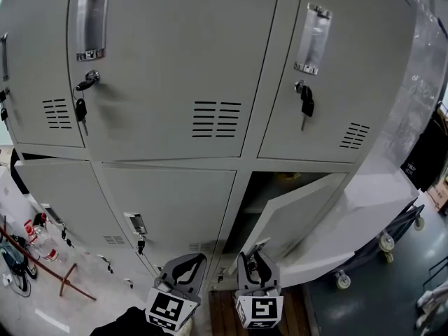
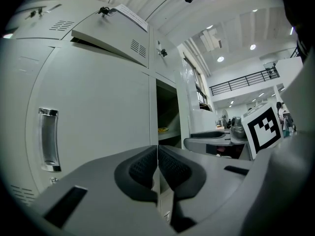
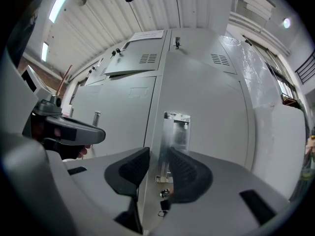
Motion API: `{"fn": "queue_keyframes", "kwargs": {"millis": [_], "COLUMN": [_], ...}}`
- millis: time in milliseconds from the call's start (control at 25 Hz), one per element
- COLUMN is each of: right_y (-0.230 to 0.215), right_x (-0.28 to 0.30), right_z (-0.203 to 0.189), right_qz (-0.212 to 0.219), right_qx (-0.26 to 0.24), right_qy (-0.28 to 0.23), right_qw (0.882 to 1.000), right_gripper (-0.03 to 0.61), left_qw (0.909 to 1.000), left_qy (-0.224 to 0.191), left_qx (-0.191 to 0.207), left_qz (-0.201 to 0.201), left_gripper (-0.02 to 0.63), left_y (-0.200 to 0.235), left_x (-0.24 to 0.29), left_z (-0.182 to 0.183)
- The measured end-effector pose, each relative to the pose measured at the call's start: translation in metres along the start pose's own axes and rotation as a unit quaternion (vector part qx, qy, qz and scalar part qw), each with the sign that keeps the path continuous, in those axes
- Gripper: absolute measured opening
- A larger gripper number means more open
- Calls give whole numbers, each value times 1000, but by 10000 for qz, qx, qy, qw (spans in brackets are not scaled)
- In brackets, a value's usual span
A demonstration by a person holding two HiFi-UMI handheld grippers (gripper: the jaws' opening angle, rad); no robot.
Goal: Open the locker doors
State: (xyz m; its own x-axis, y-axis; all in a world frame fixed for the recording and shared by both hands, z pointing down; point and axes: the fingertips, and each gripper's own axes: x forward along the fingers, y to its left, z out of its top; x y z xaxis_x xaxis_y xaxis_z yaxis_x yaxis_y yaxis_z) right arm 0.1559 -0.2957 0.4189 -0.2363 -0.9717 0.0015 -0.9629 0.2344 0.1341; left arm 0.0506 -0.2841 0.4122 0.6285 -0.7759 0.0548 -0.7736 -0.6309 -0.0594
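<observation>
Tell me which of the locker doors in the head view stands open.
The lower right door, by the right gripper: it swings outward and shows a dark compartment behind it. The other doors lie flush and shut.

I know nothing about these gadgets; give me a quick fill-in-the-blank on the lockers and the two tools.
The lower right locker door stands ____.
The left tool has its jaws ____.
The right tool has its jaws ____, that door's edge between them.
A key hangs from the upper right door's ____.
Missing: open; together; apart; lock.
</observation>
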Motion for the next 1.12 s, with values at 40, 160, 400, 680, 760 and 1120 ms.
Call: {"fn": "queue_keyframes", "kwargs": {"millis": [40, 160, 400, 680, 760, 1120], "right_y": [1, 4, 0, -2, -5, -27], "right_x": [-3, -12, -13, -18, -23, -90], "right_z": [0, -2, -6, -4, -5, -9], "right_qz": [27, 48, 16, 35, 24, -62], "right_qx": [19, 54, 80, 64, 64, -20], "right_qy": [8, 68, 107, 175, 169, -61], "right_qw": [10000, 10000, 9999, 9998, 9998, 10000], "right_gripper": [140, 141, 144, 150, 152, 153], "left_qw": [10000, 10000, 10000, 9999, 9999, 9998], "left_qy": [18, 73, -70, 101, 54, -178], "left_qx": [-1, -20, -33, -104, -103, 42], "left_qz": [7, -17, -21, -43, -52, 25], "left_gripper": [25, 25, 25, 25, 25, 25], "left_y": [-2, -9, -9, -15, -21, -83], "left_x": [-2, -9, -7, -12, -13, -38], "left_z": [0, -2, -2, -2, -3, -2]}}
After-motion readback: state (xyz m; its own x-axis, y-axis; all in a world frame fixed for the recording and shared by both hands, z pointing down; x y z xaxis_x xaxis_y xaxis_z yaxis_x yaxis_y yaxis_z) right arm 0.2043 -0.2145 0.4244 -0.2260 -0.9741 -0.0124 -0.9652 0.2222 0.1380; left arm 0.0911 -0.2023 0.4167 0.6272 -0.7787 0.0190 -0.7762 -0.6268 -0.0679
